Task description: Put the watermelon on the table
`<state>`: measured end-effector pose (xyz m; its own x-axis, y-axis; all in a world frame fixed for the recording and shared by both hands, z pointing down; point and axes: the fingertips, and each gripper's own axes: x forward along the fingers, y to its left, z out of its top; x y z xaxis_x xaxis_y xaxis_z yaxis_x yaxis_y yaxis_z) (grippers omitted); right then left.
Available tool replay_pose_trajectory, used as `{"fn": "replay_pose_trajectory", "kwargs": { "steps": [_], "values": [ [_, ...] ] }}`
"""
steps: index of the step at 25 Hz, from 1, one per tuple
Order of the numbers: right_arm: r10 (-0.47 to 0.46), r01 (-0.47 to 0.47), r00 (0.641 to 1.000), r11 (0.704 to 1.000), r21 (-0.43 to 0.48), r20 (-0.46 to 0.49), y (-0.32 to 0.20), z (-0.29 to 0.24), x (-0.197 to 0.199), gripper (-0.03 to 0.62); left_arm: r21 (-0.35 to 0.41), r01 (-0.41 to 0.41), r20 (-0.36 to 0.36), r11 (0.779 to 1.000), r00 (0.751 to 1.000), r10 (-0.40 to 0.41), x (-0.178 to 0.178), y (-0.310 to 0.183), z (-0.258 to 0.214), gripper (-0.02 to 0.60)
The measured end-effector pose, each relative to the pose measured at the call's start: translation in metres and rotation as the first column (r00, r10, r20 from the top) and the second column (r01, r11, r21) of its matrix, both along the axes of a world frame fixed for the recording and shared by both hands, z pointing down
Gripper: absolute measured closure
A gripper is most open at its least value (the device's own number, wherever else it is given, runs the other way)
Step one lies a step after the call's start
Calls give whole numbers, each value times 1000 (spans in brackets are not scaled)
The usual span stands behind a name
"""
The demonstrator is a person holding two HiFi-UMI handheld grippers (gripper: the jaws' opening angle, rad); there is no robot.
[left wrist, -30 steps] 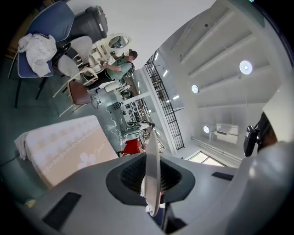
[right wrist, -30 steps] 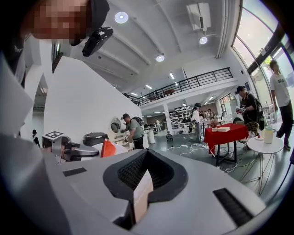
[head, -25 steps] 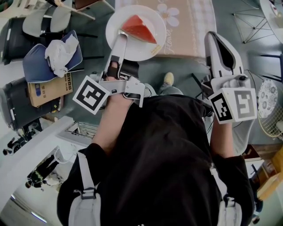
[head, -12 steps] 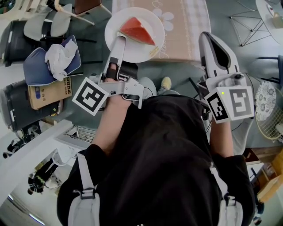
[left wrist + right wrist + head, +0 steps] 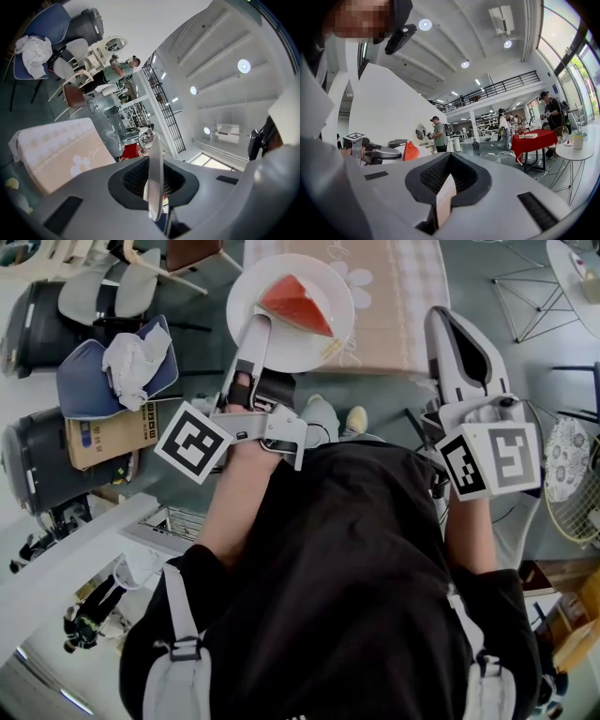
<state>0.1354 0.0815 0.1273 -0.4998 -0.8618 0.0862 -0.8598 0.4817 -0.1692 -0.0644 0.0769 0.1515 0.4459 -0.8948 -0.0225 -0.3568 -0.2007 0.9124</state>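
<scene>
A red wedge of watermelon (image 5: 295,304) lies on a white plate (image 5: 281,351) in the head view. My left gripper (image 5: 259,319) is shut on the plate's near rim and holds it level over the near edge of the table (image 5: 398,296), which has a beige flowered cloth. In the left gripper view the plate (image 5: 155,178) shows edge-on between the jaws, with the table (image 5: 56,150) to the left. My right gripper (image 5: 448,322) hangs to the right of the plate with its jaws together and nothing in them. From the right gripper view the watermelon (image 5: 410,151) shows at the left.
A blue chair with a white cloth (image 5: 117,367), a cardboard box (image 5: 103,432) and black bins (image 5: 37,465) stand at the left. A wire stool (image 5: 530,287) is at the upper right. A red-clothed table (image 5: 534,140) and several people are in the background.
The left gripper and the plate have shifted only slightly. The right gripper has kept still, and both grips look the same.
</scene>
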Motion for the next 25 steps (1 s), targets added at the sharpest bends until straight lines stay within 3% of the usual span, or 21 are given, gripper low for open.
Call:
{"fn": "replay_pose_trajectory", "kwargs": {
  "steps": [25],
  "values": [
    [4,-4,1000,1000,-24,5,-21,3,-7,583,-7,-13,-14,1000,1000,13,0,-25,2,541]
  ]
}}
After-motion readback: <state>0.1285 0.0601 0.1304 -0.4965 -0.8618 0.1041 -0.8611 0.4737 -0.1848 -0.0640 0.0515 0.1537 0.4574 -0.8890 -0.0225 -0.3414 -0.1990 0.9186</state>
